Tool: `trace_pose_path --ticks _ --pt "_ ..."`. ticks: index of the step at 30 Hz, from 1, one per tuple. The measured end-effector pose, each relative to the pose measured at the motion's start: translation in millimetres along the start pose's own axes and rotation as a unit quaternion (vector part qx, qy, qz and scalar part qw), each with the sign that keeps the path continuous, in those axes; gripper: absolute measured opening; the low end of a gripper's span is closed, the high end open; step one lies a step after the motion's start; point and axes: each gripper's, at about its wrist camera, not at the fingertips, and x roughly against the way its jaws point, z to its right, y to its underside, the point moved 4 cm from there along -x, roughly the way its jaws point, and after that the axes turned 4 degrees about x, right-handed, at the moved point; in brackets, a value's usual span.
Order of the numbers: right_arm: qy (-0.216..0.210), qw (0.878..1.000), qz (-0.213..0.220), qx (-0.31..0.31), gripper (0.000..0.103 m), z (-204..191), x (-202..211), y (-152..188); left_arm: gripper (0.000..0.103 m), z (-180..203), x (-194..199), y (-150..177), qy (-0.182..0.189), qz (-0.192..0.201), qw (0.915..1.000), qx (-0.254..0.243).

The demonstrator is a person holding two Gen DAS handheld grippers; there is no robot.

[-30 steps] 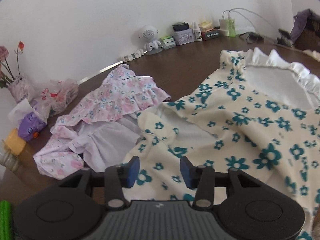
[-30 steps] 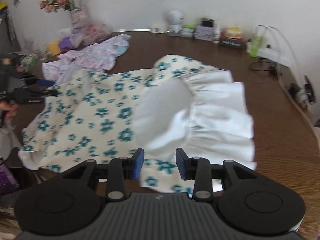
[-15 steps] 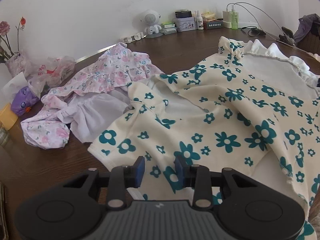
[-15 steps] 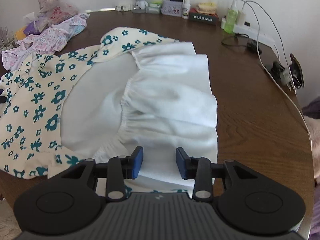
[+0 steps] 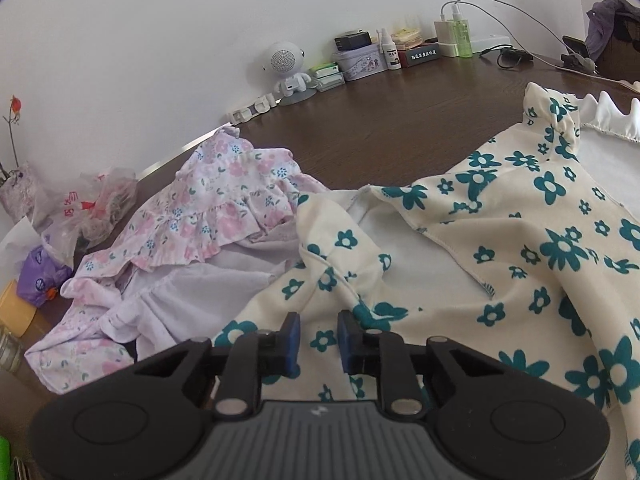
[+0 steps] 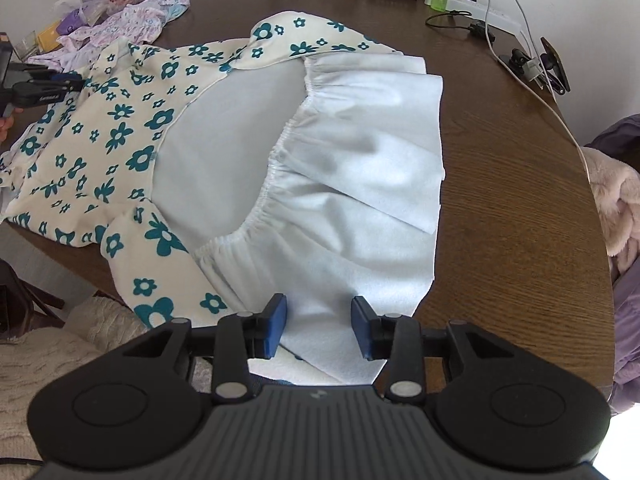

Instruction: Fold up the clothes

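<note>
Both grippers had dropped toward the floral dress [image 6: 120, 136]. Left gripper [image 5: 318, 336] jaws, narrow, were closing over cream fabric at lower centre; right gripper [image 6: 319, 326] jaws stood moderately apart above the white ruffle [image 6: 360, 200].

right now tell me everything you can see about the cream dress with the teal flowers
The cream dress is soft knit printed with teal flowers, joined by a gathered seam to a white ruffled skirt. It lies spread flat, inside partly showing, on the brown table, one edge hanging off the near side. Its far end overlaps the pink floral garment. The left claw is closing over its cloth; the right claw is open above the white hem.
</note>
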Motion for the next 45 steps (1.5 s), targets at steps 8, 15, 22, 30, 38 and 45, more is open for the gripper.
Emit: trace_pose_path --ticks 8,15,22,30,38,45 --pt "-0.068 0.995 0.079 -0.012 0.038 1.5 27.4 -88.6 0.046 -18.4 43.4 -10.6 0.073 0.022 0.9930 0.091" --pt "-0.055 0.996 0.065 0.031 0.054 -32.6 -39.2 -223.2 0.057 10.8 35.9 -60.1 0.153 0.006 0.9794 0.132" --pt "-0.029 0.998 0.051 -0.003 0.053 -23.3 -105.5 -290.6 0.056 20.5 -33.1 -78.5 0.161 -0.078 0.9582 0.224" --pt "-0.025 0.999 0.014 -0.023 0.031 -13.7 -143.6 -297.3 0.039 8.2 -61.2 -82.4 0.164 -0.095 0.9363 0.296" --pt "-0.046 0.994 0.072 -0.072 0.005 7.6 -130.5 -294.5 0.002 -6.7 -48.3 -74.2 0.173 -0.016 0.9327 0.316" --pt "-0.068 0.989 0.076 -0.108 0.010 15.7 -148.2 -289.9 0.012 -0.8 -59.9 -69.7 0.147 -0.026 0.9430 0.297"
